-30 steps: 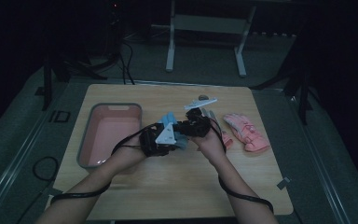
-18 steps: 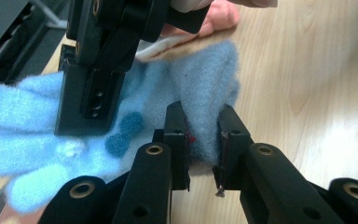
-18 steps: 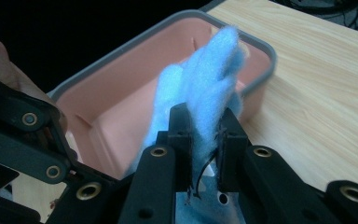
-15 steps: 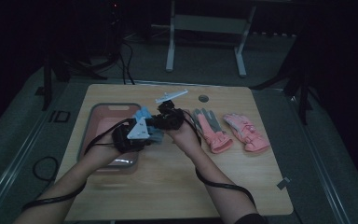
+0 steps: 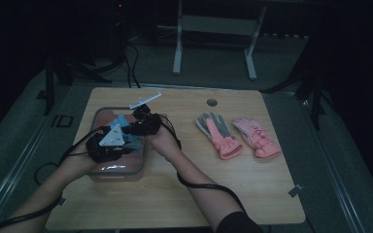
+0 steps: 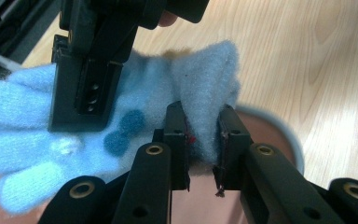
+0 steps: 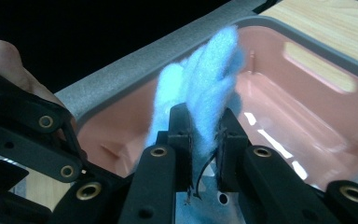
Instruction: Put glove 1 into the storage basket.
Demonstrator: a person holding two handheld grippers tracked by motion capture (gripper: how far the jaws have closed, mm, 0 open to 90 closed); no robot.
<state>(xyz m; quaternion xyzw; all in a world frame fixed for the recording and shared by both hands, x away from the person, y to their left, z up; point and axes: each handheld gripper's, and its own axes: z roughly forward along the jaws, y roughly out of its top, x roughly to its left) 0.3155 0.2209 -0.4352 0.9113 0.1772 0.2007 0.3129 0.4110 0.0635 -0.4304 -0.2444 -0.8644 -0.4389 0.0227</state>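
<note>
Both the left hand-held gripper [image 5: 108, 144] and the right hand-held gripper [image 5: 143, 125] are clamped on a light blue glove [image 6: 186, 93], holding it over the pink bin [image 5: 126, 167] at the tabletop's [image 5: 252, 189] nine o'clock side. A pink pair of gloves [image 5: 238, 136] lies well apart, toward three o'clock.

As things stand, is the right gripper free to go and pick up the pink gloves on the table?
Probably not yet: the right gripper is shut on the blue glove above the pink bin. The table toward the pink gloves looks unobstructed.

The right tongs [image 7: 204, 140] pinch a fluffy blue glove [image 7: 200, 88] above the pink tray [image 7: 279, 112].
</note>
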